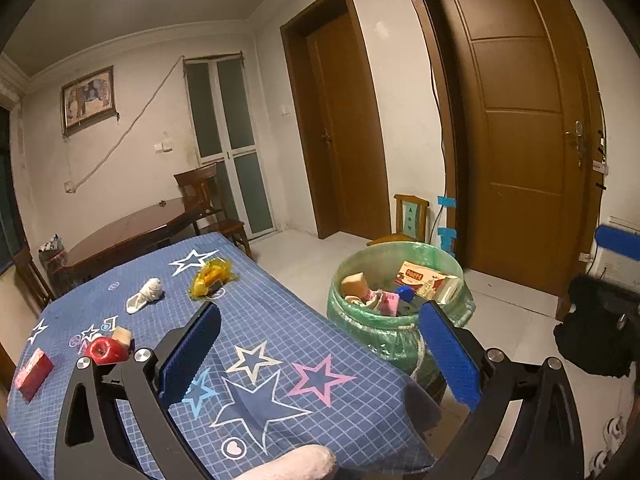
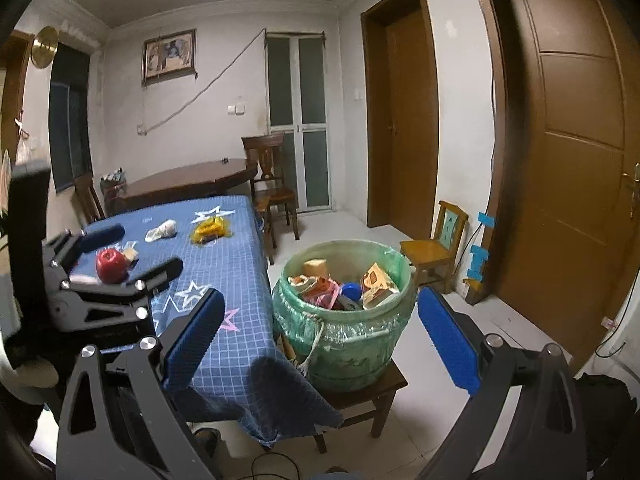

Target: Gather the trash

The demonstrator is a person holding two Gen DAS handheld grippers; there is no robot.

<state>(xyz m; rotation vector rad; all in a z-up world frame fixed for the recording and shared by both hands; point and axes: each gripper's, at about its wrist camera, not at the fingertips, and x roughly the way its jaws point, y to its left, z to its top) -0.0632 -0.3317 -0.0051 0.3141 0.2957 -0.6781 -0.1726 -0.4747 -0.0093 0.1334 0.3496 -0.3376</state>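
Note:
A blue star-patterned tablecloth (image 1: 280,320) covers the table. On it lie a yellow wrapper (image 1: 210,276), a crumpled white tissue (image 1: 146,294), a red apple (image 1: 105,351) beside a beige sponge piece (image 1: 122,336), and a red box (image 1: 34,374). A bin lined with a green bag (image 1: 356,320) stands right of the table and holds several pieces of trash. My left gripper (image 1: 320,344) is open and empty above the table's near right edge. My right gripper (image 2: 320,332) is open and empty before the bin (image 2: 344,340). The left gripper (image 2: 132,248) also shows in the right wrist view, around the apple (image 2: 110,266).
The bin sits on a low wooden stool (image 2: 360,394). A small yellow chair (image 2: 436,250) stands by the wall. A round brown table (image 2: 188,182) and wooden chairs (image 2: 272,184) stand behind. Brown doors (image 2: 572,160) are on the right. A black bag (image 1: 600,332) lies on the floor.

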